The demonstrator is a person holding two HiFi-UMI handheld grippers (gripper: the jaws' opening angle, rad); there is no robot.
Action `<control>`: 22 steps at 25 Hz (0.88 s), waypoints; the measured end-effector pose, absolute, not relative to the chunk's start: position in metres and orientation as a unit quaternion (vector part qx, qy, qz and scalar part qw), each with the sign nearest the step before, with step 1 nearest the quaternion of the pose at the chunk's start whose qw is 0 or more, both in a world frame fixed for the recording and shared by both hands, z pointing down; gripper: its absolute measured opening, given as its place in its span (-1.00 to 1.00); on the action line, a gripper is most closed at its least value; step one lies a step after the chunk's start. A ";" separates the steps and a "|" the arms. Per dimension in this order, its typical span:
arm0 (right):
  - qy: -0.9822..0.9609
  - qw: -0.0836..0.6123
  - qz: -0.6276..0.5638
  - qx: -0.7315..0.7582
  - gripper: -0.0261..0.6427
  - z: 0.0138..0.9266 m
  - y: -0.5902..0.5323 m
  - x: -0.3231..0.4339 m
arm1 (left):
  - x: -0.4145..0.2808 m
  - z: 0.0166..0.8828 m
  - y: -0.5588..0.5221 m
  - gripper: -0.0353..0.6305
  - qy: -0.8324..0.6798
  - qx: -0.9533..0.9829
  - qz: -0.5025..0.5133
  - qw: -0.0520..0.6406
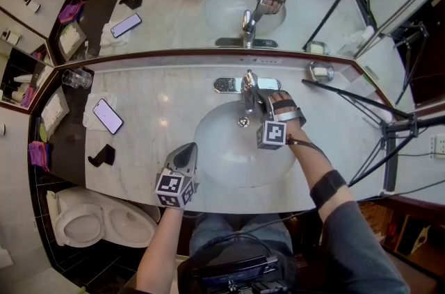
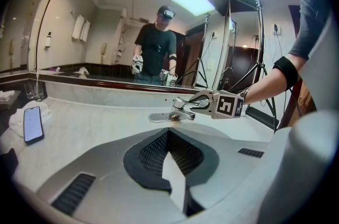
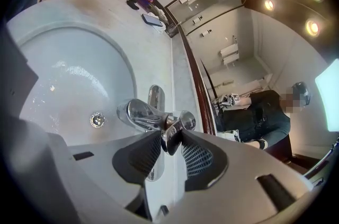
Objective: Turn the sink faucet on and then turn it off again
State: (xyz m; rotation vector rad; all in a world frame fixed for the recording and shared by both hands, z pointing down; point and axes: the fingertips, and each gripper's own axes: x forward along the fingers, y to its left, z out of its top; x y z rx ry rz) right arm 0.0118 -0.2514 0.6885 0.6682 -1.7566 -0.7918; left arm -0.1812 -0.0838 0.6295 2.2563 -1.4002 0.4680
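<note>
Chrome lever faucet point(image 3: 139, 112) at the back of the white basin point(image 1: 215, 153) has its handle point(image 3: 170, 139) pinched in my right gripper point(image 3: 170, 144), no stream shows, so I judge both turns remain, my left gripper point(image 2: 168, 135) idle, jaws together on nothing.

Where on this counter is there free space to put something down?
Bare marble lies between the phone and the sink, and right of the sink up to the tripod leg. Crowded: the left end by the glasses, and the faucet in the right gripper.
</note>
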 end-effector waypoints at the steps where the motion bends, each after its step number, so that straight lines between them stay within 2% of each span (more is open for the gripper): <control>1: -0.734 0.523 -0.331 0.279 -0.56 0.688 -0.251 0.011 | -0.181 0.629 -0.083 -0.91 -0.507 0.816 0.170 0.221; 15: -0.733 0.540 -0.277 0.308 -0.51 0.690 -0.239 0.018 | -0.182 0.618 -0.068 -0.91 -0.507 0.819 0.169 0.208; 22: -0.741 0.516 -0.237 0.359 -0.51 0.661 -0.199 0.041 | -0.187 0.607 -0.064 -0.91 -0.506 0.823 0.165 0.196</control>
